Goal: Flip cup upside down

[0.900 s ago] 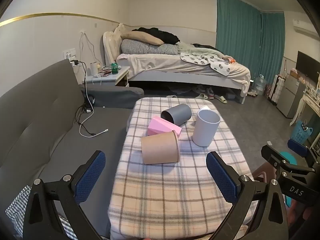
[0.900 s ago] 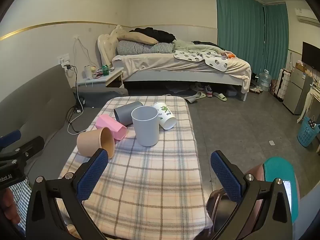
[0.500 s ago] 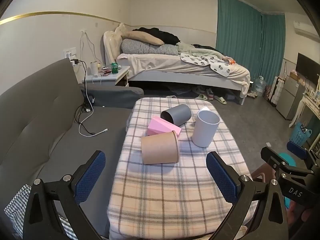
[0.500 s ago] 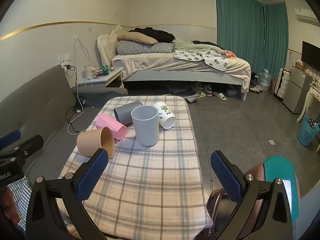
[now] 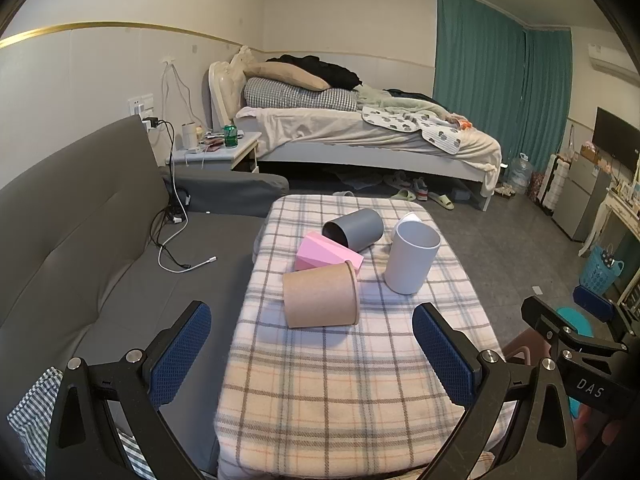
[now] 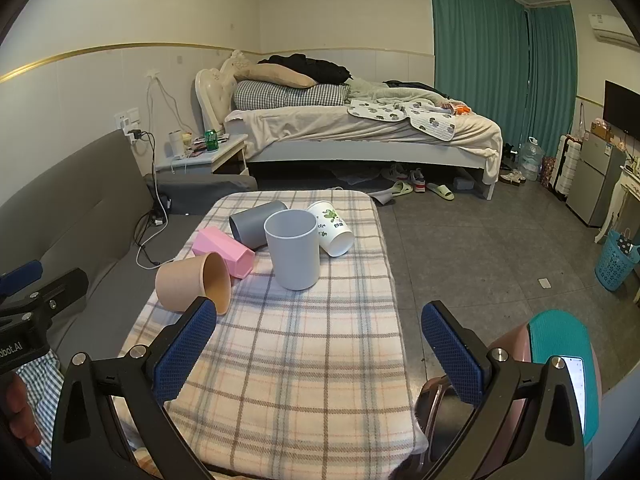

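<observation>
Blue-padded left tool [image 5: 312, 354] and right tool [image 6: 320, 354] both hang spread wide and empty over the near counter [image 6: 304, 380]. Farther in, the pale grey cup [image 6: 293, 254] stands upright, mouth up. Advise gripping its wall mid-height, lifting clear of the neighbouring tan cup [image 6: 192, 282], then inverting.

Bare plaid cloth [image 6: 296, 360] is lying open along the near approach. Beyond it, five cups are crowding together: the tan cup [image 6: 192, 282] and pale grey cup [image 6: 294, 254] are standing foremost.

The right claw [image 6: 318, 344] hangs wide apart over the tabletop [image 6: 304, 360]; a grey cup [image 6: 294, 254] stands upright among tipped ones.
</observation>
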A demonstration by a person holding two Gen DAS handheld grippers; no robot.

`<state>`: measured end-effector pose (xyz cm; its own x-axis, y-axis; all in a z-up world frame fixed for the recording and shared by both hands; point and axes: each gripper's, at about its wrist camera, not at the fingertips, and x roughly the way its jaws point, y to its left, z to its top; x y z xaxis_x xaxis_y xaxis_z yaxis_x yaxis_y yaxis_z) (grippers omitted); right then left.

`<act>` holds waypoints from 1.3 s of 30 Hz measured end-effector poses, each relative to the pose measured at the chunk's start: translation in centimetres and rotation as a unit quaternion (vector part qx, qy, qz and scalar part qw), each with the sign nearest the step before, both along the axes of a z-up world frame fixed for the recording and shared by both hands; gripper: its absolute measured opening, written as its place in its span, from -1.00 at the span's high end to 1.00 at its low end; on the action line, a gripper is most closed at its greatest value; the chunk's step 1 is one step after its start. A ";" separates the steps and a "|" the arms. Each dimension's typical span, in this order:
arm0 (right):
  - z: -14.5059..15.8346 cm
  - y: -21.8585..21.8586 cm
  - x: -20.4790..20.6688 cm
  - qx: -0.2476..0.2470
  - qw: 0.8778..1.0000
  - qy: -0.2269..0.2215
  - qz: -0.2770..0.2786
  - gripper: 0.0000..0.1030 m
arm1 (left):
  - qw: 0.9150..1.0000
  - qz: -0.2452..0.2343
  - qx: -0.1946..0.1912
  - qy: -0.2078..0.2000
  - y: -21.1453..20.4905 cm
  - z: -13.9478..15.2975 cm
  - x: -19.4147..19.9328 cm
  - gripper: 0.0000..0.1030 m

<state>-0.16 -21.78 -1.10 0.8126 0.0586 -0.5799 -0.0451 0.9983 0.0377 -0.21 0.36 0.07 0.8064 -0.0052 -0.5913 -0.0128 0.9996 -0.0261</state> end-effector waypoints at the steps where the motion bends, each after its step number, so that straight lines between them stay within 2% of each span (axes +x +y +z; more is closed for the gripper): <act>1: 0.0 0.0 0.0 0.000 1.000 0.000 0.000 -1.00 | 1.000 -0.001 -0.001 0.000 0.0 0.0 0.0 -1.00; 39: -0.6 0.9 0.2 0.005 1.000 0.008 0.005 -1.00 | 1.000 0.001 -0.001 0.000 -0.1 0.0 0.1 -1.00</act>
<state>0.06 -20.91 -1.74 0.8025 0.0728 -0.5922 -0.0547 0.9973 0.0486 -0.07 0.23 0.08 0.8065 -0.0051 -0.5912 -0.0142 0.9995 -0.0281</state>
